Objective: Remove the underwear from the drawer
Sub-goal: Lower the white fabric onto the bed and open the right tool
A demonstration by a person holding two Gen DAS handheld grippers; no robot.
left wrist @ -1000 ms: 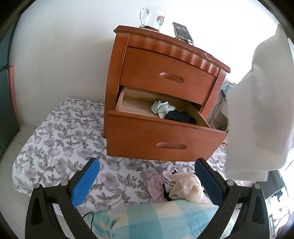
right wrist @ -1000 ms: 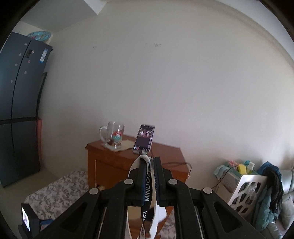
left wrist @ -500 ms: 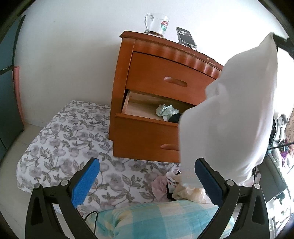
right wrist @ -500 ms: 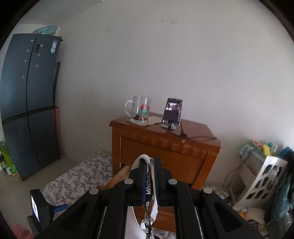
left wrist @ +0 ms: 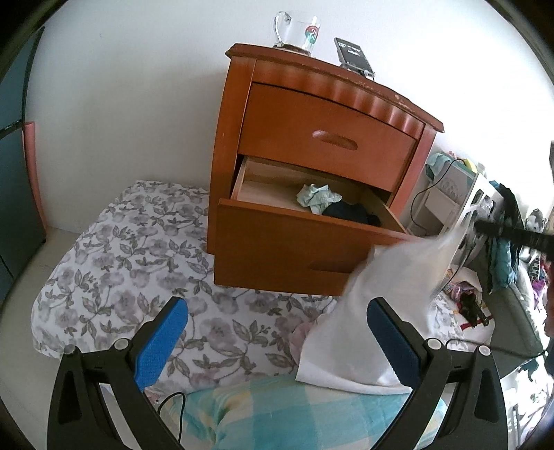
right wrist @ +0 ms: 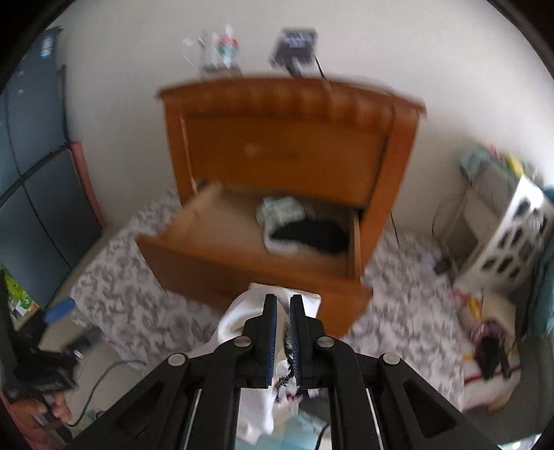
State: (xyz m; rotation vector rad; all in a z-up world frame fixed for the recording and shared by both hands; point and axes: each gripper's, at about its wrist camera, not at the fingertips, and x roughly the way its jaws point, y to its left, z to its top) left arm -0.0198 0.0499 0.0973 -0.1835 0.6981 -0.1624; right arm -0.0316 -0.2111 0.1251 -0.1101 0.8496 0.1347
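The wooden nightstand's lower drawer stands pulled out, seen from above in the right wrist view as the drawer. Inside lie a crumpled pale green garment and a dark garment; the blurred right wrist view shows the same green garment and dark garment. My right gripper is shut on white underwear, its waistband pinched between the pads. That white underwear hangs down onto the bed, in front of the drawer's right corner. My left gripper is open and holds nothing, low over the bed.
A glass mug and a phone stand on the nightstand top. A floral sheet covers the mattress, with a checked pillow nearest me. A white basket and clutter lie right; a dark fridge stands left.
My right gripper has swung down from high up, and the white underwear has come down with it to the bed before the drawer. The left gripper has stayed open.
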